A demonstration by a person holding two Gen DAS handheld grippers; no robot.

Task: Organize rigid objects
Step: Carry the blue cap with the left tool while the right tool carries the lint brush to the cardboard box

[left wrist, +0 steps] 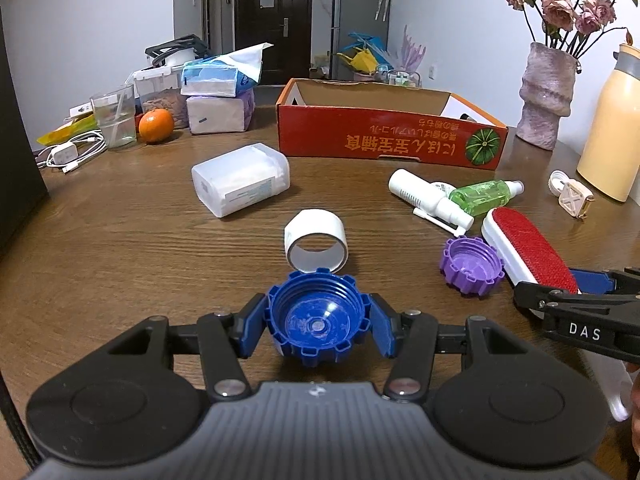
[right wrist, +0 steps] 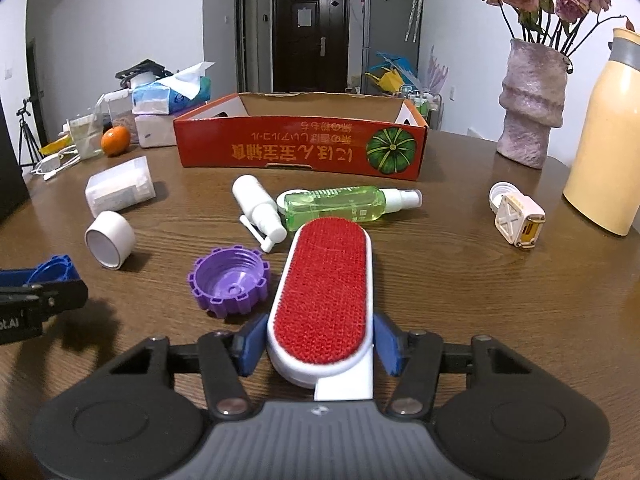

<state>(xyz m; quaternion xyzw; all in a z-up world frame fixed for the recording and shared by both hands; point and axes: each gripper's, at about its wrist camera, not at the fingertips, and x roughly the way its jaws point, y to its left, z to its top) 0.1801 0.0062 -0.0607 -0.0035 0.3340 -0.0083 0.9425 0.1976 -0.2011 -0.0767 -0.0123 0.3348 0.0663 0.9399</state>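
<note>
My left gripper [left wrist: 316, 326] is shut on a blue ridged cap [left wrist: 316, 316], low over the wooden table [left wrist: 120, 248]. My right gripper [right wrist: 320, 344] is shut on the near end of a white lint brush with a red pad [right wrist: 324, 296], which lies on the table. Loose on the table lie a purple ridged cap [right wrist: 229, 283], a white ring-shaped lid [right wrist: 110, 240], a white spray bottle [right wrist: 258, 208], a green spray bottle [right wrist: 340, 204], a translucent white box [right wrist: 120, 190] and a small cream square gadget [right wrist: 518, 224]. An open red cardboard box [right wrist: 300, 152] stands behind them.
A pink vase with dried roses [right wrist: 530, 104] and a yellow flask [right wrist: 604, 136] stand at the right. Tissue packs [left wrist: 220, 96], an orange [left wrist: 156, 126], a glass [left wrist: 114, 120] and a charger with cable [left wrist: 68, 154] sit at the far left.
</note>
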